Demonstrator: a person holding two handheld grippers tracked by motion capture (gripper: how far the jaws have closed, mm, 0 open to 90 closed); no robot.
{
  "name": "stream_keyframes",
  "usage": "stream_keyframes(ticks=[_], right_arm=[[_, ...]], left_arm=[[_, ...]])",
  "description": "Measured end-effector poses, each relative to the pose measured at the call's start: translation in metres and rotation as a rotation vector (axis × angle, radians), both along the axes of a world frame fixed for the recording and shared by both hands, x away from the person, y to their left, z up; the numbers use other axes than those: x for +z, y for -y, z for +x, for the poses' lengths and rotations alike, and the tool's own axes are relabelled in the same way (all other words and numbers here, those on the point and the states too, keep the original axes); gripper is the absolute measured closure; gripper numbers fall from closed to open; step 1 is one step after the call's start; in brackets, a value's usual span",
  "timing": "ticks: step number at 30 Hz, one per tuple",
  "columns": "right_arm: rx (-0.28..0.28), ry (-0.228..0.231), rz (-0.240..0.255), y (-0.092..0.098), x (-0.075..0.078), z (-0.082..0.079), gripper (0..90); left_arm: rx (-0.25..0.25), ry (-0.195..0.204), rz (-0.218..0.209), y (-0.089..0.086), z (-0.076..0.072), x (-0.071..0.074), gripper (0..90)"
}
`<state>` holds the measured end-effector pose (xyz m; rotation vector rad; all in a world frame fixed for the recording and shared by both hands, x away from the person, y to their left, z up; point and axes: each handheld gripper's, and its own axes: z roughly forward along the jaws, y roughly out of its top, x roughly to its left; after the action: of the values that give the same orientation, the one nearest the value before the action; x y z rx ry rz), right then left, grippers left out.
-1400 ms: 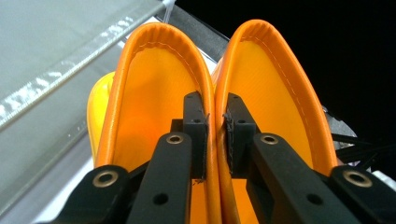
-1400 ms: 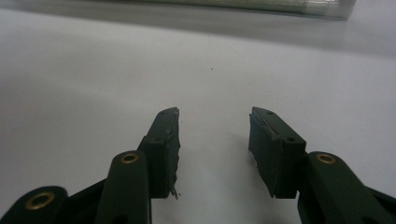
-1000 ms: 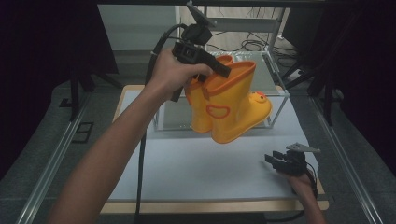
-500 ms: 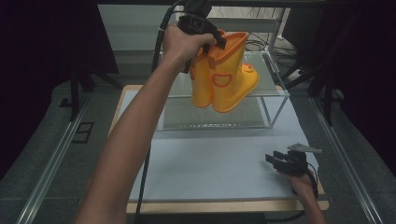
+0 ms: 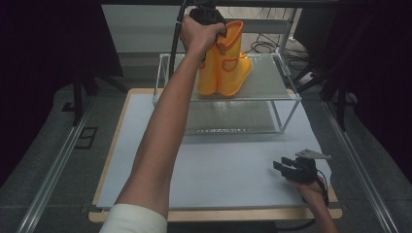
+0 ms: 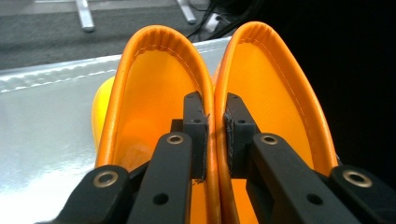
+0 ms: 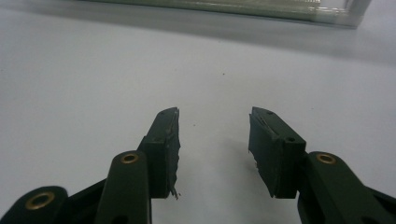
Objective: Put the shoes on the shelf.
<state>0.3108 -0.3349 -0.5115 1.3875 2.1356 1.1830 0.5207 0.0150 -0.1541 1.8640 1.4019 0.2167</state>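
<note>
A pair of orange rubber boots (image 5: 228, 68) stands upright on the top shelf of a clear rack (image 5: 272, 77). My left gripper (image 5: 214, 29) reaches over them from above and is shut on the two touching inner rims of the boots (image 6: 212, 116), one jaw inside each boot opening. The boot soles rest on or just above the shelf; I cannot tell which. My right gripper (image 5: 286, 167) lies low at the front right of the white mat (image 5: 223, 160), open with nothing between its fingers (image 7: 168, 140).
The two-tier clear rack has a lower shelf (image 5: 228, 119) with nothing on it. The white mat lies on a wooden board (image 5: 104, 179). Cables (image 5: 265, 46) and dark stands sit behind and beside the rack.
My left gripper carried the boots up and away from me, turning them from tilted over the rack's front to upright on the top shelf. The right gripper stayed still.
</note>
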Motion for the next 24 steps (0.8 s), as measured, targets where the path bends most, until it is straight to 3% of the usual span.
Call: stream_keyframes(ticks=[6, 17, 19, 21, 23, 24], right_arm=[[-0.008, 0.003, 0.006, 0.002, 0.001, 0.000, 53.2], [-0.019, 0.001, 0.005, 0.005, 0.001, -0.001, 53.1], [-0.017, 0.002, 0.004, 0.005, 0.001, -0.002, 53.1], [-0.017, 0.001, 0.003, 0.005, 0.001, -0.002, 53.1], [-0.018, -0.001, 0.004, 0.005, 0.000, -0.002, 53.1], [-0.018, -0.002, 0.004, 0.005, 0.000, -0.002, 53.1]], left_arm=[[0.044, 0.006, 0.006, -0.002, 0.012, -0.007, 81.8], [0.068, -0.032, 0.025, -0.012, 0.026, -0.024, 80.8], [0.062, -0.032, 0.011, -0.011, 0.026, -0.024, 77.3], [0.050, -0.034, -0.002, -0.010, 0.027, -0.023, 68.2], [0.054, 0.011, -0.017, -0.010, 0.023, -0.019, 63.5], [0.048, 0.009, -0.019, -0.011, 0.022, -0.017, 60.5]])
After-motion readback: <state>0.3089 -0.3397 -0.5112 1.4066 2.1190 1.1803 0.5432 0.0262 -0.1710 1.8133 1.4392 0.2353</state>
